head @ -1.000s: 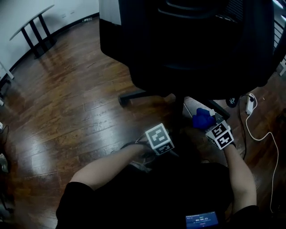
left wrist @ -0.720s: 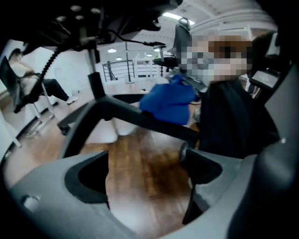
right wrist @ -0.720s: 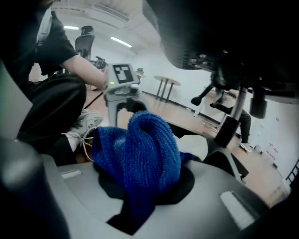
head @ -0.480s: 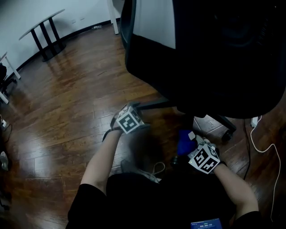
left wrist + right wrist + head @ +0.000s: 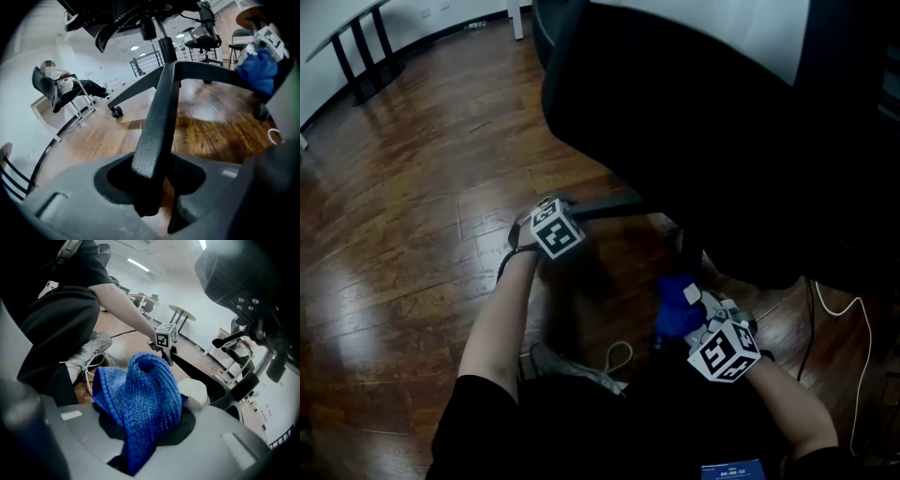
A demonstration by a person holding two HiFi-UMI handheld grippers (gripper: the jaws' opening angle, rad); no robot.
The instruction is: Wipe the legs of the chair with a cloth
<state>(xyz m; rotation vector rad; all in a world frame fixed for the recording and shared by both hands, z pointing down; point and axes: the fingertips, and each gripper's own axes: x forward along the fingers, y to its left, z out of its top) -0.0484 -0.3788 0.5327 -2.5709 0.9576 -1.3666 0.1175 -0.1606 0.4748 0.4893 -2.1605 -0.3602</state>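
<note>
No word or brand is legible. A small blue screen (image 5: pixel 729 466) at the near edge shows a row of white digits, too small to read with certainty. The two marker cubes (image 5: pixel 557 228) (image 5: pixel 724 352) bear only black-and-white square patterns.

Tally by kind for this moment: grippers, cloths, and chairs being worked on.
Grippers: 2: left gripper, its jaws have just been closing onto a chair leg; right gripper, shut on the blue cloth
Cloths: 1
Chairs: 1, the black office chair
Total: 4
</note>
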